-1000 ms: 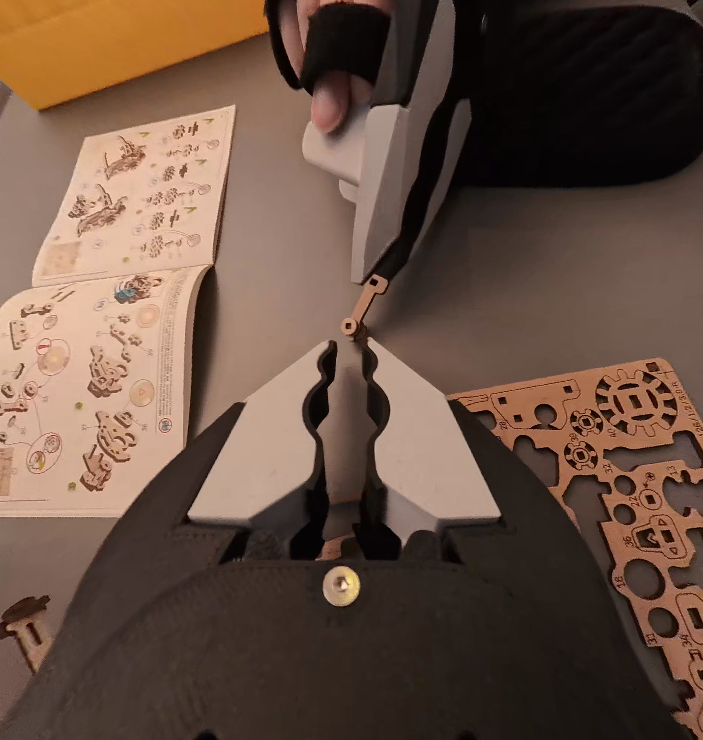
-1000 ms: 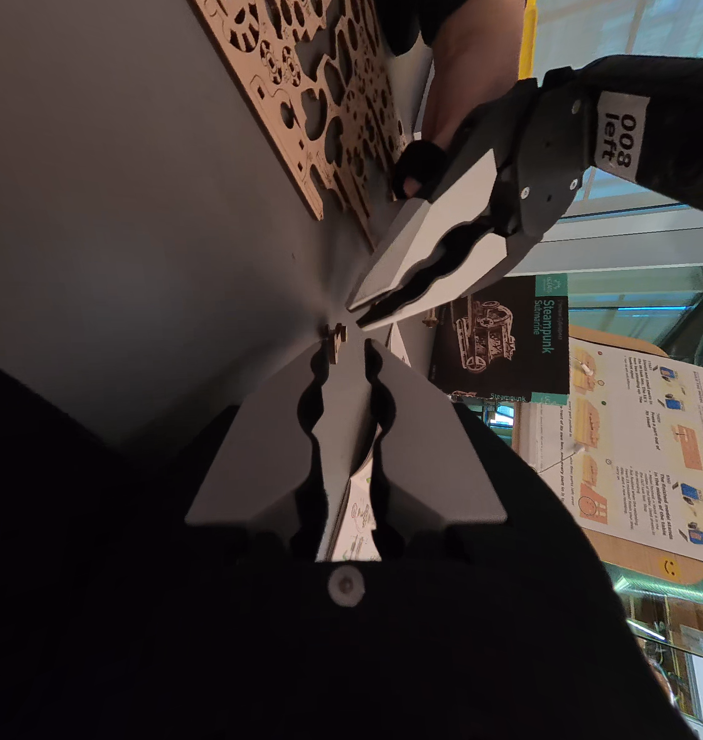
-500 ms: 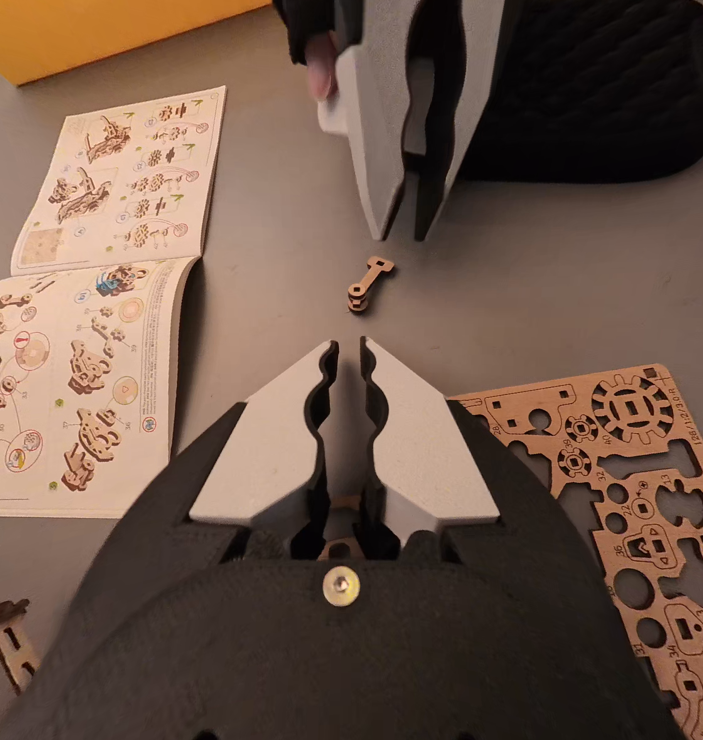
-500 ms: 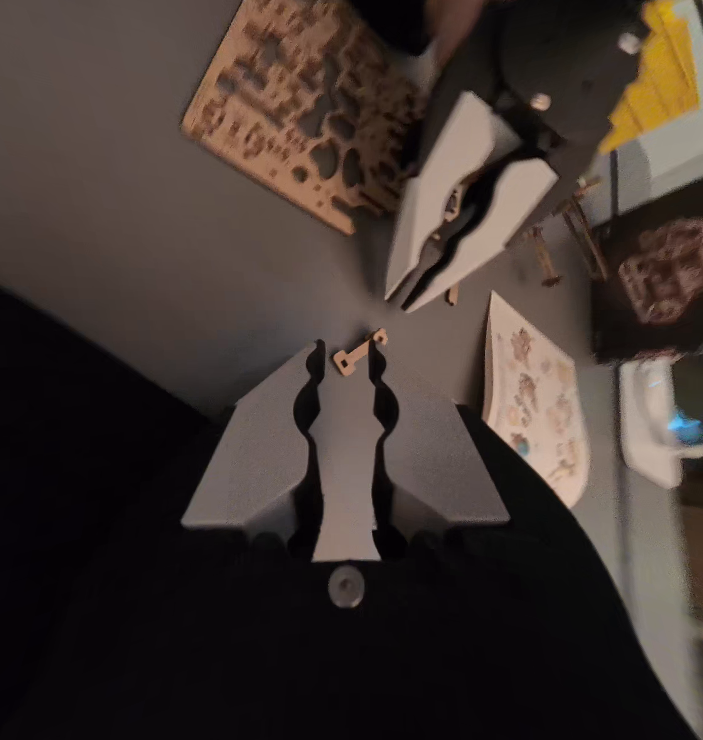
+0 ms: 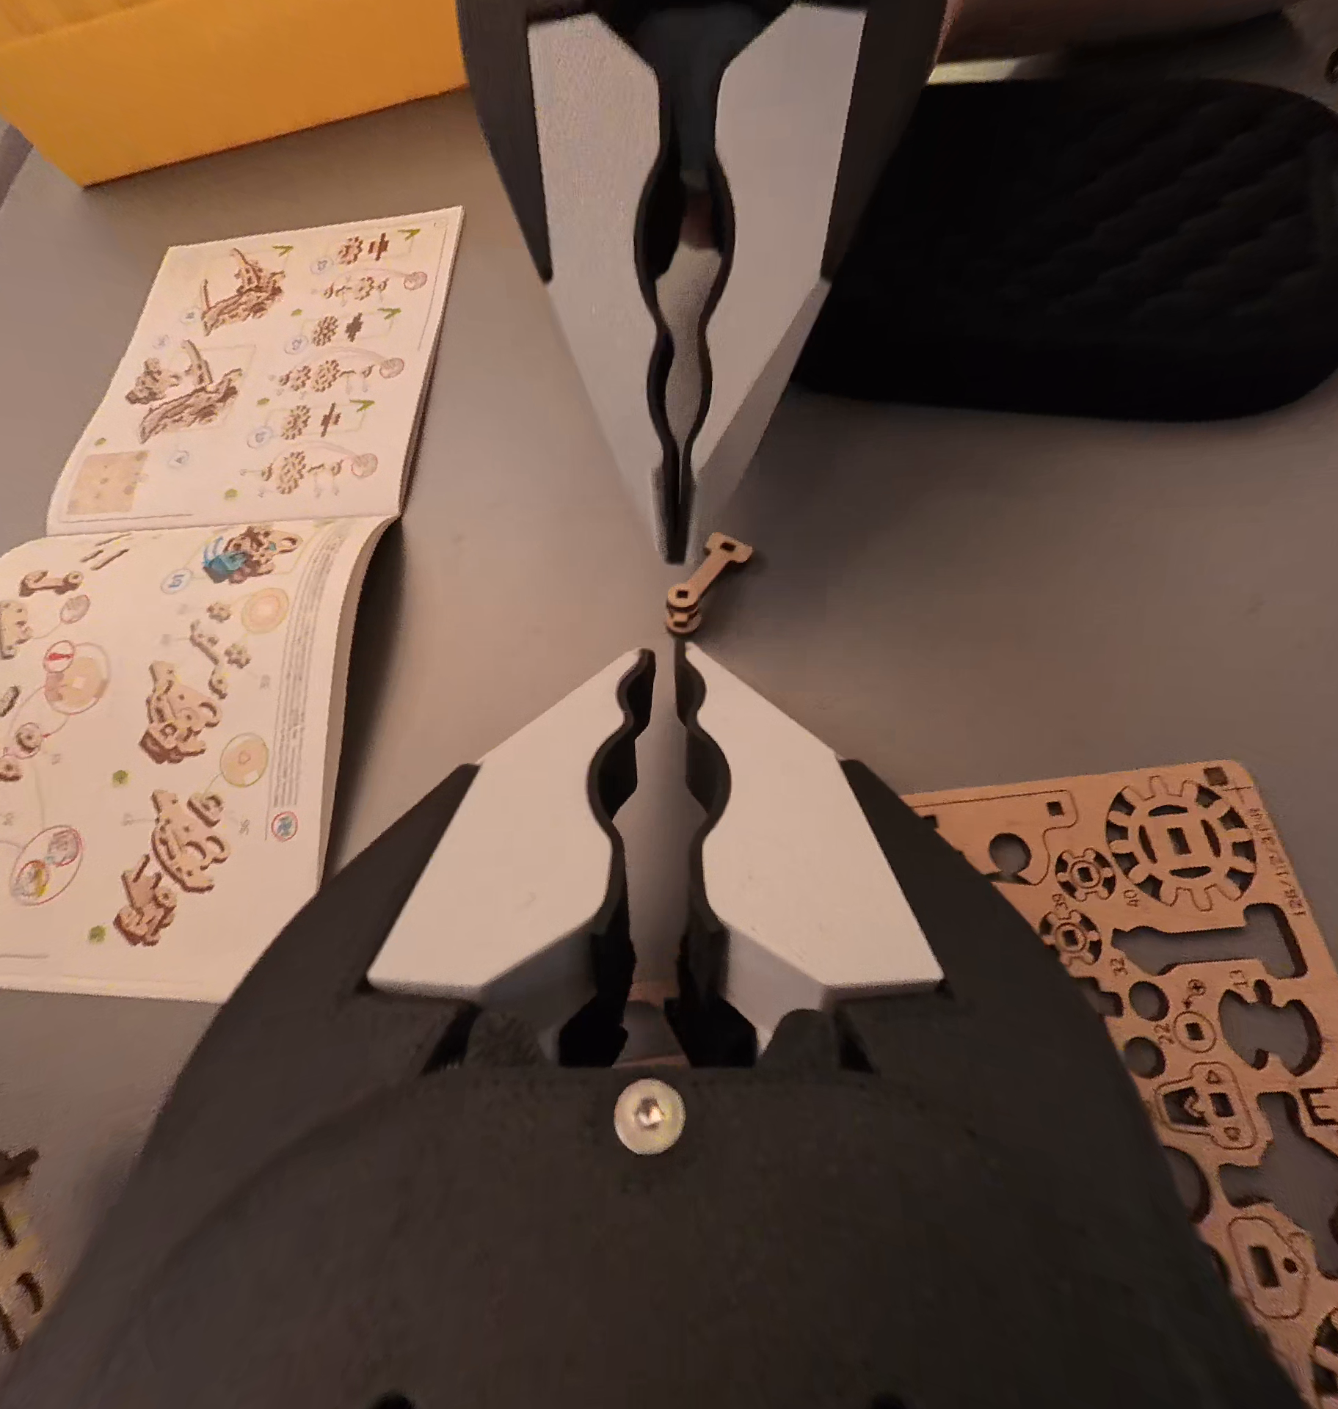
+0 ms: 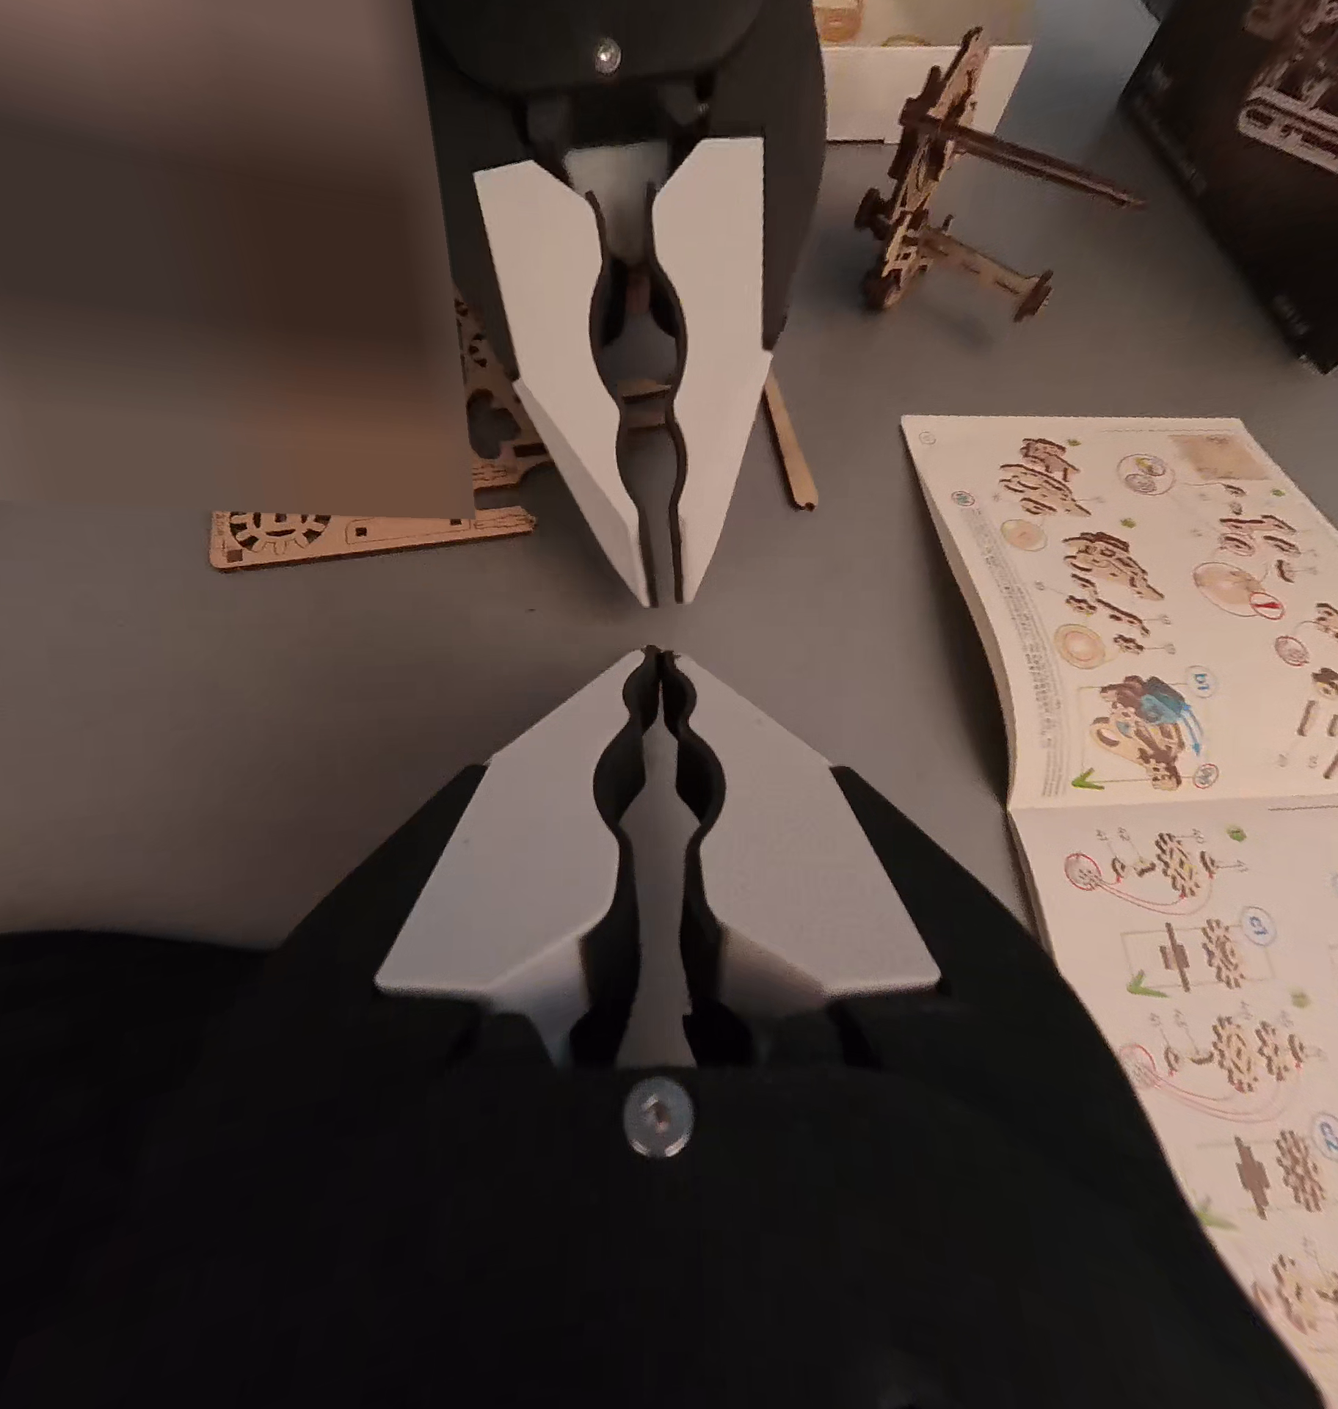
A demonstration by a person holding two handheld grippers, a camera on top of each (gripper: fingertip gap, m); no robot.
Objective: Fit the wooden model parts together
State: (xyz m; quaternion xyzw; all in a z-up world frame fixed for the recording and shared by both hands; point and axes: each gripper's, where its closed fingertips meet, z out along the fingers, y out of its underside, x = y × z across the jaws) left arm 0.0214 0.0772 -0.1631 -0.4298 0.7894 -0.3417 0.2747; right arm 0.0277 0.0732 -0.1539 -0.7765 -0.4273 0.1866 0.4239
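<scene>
The left tongs (image 5: 664,659) were almost together with a thin gap and held nothing. The right tongs (image 6: 659,657) were pressed together, empty too. A second before, both tongs held the little wooden piece (image 5: 707,583) up between them. Now it lay on the grey table (image 5: 955,610), just past both tips, touching neither. I think that joining step was done and a new part was needed. I counted two tongs, one little piece, one open booklet (image 5: 193,610), one wooden sheet of parts (image 5: 1184,953) and one half-built model (image 6: 948,190).
</scene>
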